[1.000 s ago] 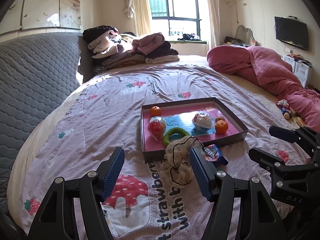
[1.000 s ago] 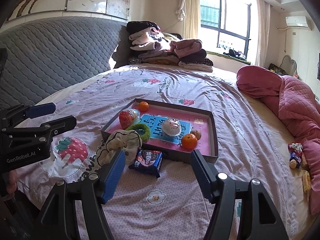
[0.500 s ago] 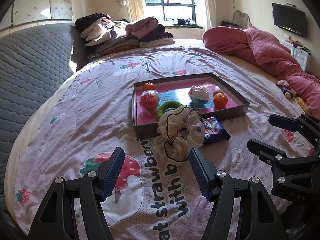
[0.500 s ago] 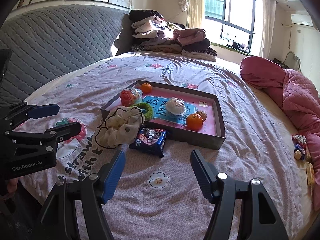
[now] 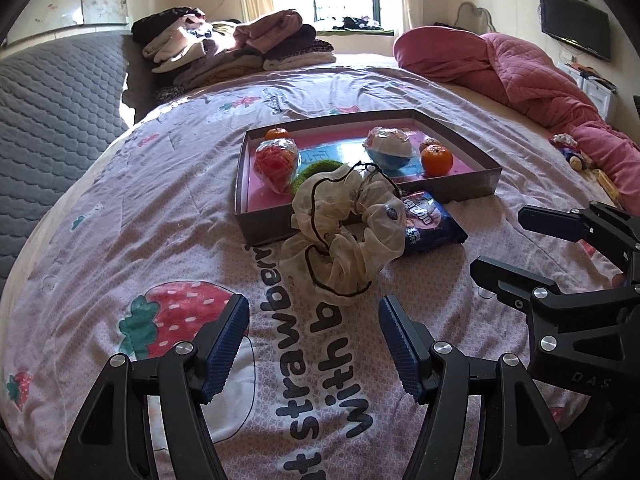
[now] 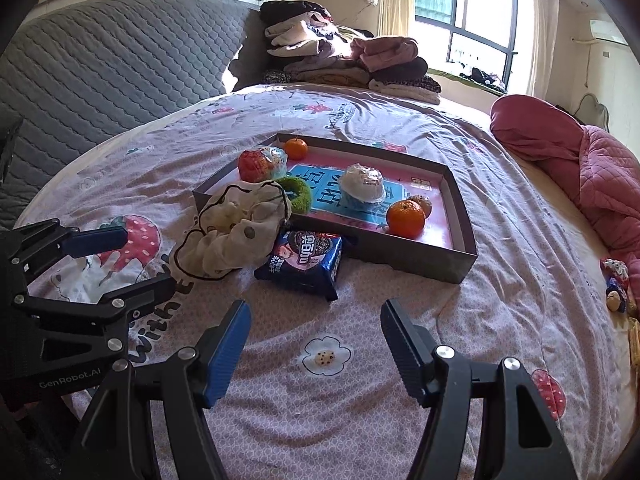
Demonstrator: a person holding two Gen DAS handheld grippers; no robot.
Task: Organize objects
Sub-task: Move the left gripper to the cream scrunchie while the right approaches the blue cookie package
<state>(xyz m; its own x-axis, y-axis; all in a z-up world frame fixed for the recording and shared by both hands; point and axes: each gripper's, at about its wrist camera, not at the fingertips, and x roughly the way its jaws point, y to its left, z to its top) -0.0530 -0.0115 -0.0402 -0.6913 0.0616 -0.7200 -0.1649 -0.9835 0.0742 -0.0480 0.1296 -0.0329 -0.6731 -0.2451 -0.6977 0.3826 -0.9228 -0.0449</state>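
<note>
Resting on the bedspread, a shallow tray holds two oranges, a wrapped red ball, a green ring, a wrapped blue-and-white cup and a small brown item. A cream scrunchie drapes over its near rim, touching a blue snack packet beside it. Both the left gripper and right gripper gape wide, empty, hovering short of these
</note>
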